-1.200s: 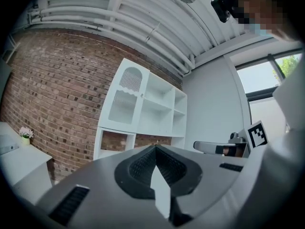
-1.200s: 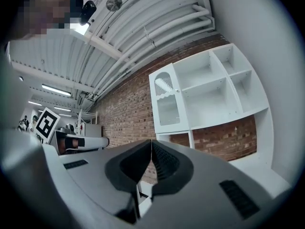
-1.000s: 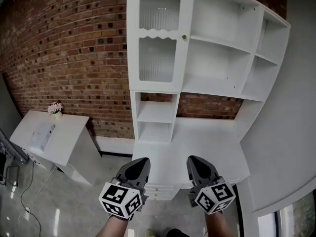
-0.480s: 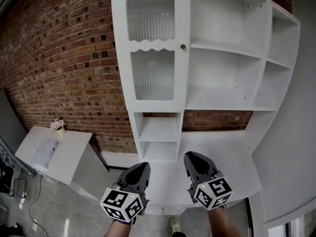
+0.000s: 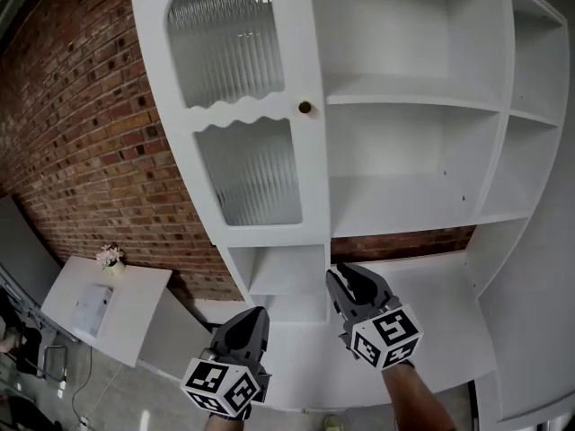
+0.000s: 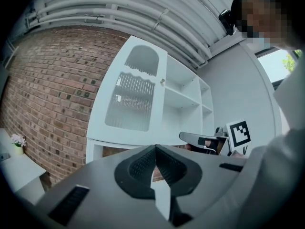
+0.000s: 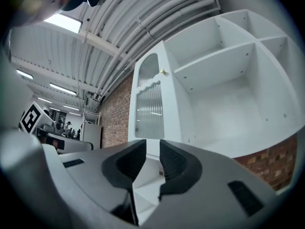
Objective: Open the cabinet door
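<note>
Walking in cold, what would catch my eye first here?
A tall white cabinet door with ribbed glass and a small brass knob, shut, against a red brick wall, with open shelves to its right. Below, two grey grippers point toward it: the left gripper shut, the right gripper opening its jaws with nothing between them.

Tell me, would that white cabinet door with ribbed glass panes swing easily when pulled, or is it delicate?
The white cabinet door probably swings as one rigid panel, hinged opposite its small round brass knob. The knob looks smooth, so perhaps slippery to pinch. The ribbed glass panes suggest some weight and fragility.
</note>
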A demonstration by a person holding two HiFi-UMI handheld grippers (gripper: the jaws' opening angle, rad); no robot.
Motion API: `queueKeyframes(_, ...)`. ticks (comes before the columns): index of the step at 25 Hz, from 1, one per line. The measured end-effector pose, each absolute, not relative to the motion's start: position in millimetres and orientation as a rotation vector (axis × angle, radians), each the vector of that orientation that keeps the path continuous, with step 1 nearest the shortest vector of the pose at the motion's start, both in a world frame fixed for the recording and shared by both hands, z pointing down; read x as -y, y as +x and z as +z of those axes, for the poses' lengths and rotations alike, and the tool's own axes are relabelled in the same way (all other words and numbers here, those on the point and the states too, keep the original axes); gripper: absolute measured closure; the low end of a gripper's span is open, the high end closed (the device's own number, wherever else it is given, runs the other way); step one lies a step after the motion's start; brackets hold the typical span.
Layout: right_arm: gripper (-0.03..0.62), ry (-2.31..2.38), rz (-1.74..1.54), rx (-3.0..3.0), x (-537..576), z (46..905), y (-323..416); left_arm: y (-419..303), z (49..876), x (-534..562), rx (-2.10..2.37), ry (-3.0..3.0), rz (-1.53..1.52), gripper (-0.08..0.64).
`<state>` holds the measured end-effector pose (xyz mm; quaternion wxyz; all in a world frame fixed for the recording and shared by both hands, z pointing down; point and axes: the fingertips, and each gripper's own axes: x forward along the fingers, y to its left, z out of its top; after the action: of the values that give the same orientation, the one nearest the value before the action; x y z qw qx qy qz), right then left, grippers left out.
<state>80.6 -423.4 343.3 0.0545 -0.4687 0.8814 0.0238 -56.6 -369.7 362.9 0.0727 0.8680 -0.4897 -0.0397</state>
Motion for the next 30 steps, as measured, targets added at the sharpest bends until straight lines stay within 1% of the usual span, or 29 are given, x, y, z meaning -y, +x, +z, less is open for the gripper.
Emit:
queueKeyframes(8,0.466,-1.381,0.14,-2.701,504.0,333.4,91.3,-33.6,363.2,425.0,1.535,2.579,-0.054,0.557)
queueKeyframes(14,0.39,-1.382,0.199,-2.742,539.2,328.7,83.3,-30.6,363.6,441.6,1.542,2.581,-0.03,0.557)
queueKeyframes(23,0.384,-1.508,0.244,-2.698,552.4,333.2,75.2,-43.8,376.1,449.8,1.54,2.552,-0.046,0.557)
queueKeyframes(26,0.371,-1.58,0.298,-2.699,550.9,337.4,71.7,-47.2,379.4,448.4,1.537,2.542,-0.05,0.557)
queueKeyframes(30,0.373,-1.585,0.3,-2.684,542.6,335.4,70.1,-51.0,380.7,444.2,1.536,2.538,-0.052,0.557)
